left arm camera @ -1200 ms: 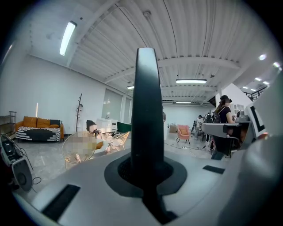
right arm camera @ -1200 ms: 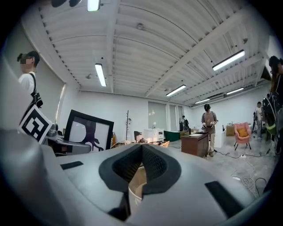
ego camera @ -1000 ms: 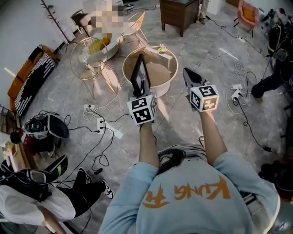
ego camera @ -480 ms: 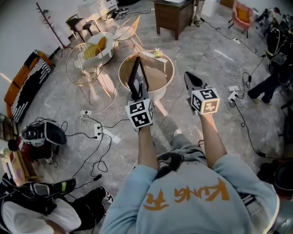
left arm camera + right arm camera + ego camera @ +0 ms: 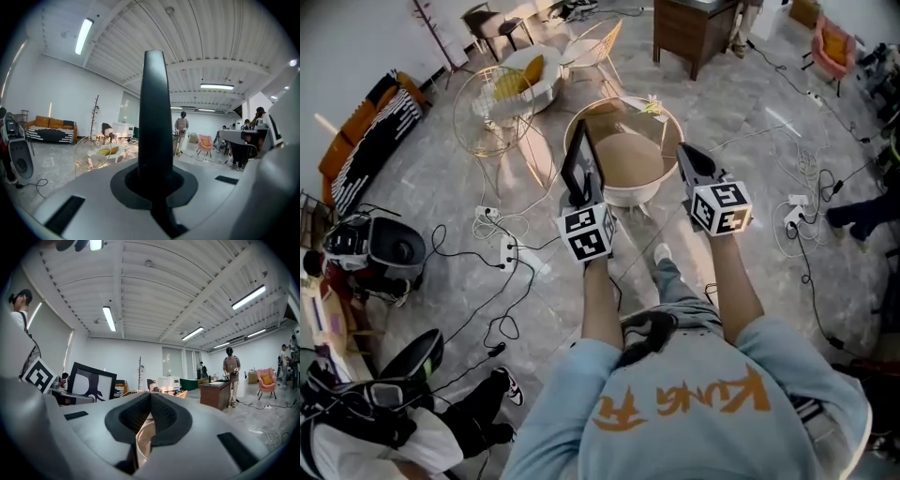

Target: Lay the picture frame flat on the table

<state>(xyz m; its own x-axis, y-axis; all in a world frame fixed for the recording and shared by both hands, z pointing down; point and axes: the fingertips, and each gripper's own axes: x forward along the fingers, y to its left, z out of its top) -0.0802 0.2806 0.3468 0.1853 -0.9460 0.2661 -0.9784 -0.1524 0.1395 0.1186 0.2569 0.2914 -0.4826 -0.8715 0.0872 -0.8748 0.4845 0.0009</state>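
A black picture frame (image 5: 581, 155) stands upright in my left gripper (image 5: 584, 195), which is shut on its lower edge. In the left gripper view the frame (image 5: 154, 117) shows edge-on, rising between the jaws of the left gripper (image 5: 154, 183). The right gripper view shows the frame's (image 5: 91, 380) white picture with a dark figure. Just ahead is a round table (image 5: 628, 192) with a tan top and white side; the frame hangs over its near left rim. My right gripper (image 5: 684, 150) is shut and empty, level with the table's right rim. The right gripper's (image 5: 150, 397) pads meet at the tips.
Wire chairs (image 5: 492, 108) stand left of the table, a brown cabinet (image 5: 698, 28) behind it. Cables and power strips (image 5: 506, 251) lie on the floor at left, more cables (image 5: 797, 206) at right. A person (image 5: 229, 366) stands at a desk far off.
The table has come nearer to both grippers as they moved toward it. The frame stays upright in the left gripper. The right gripper stays shut.
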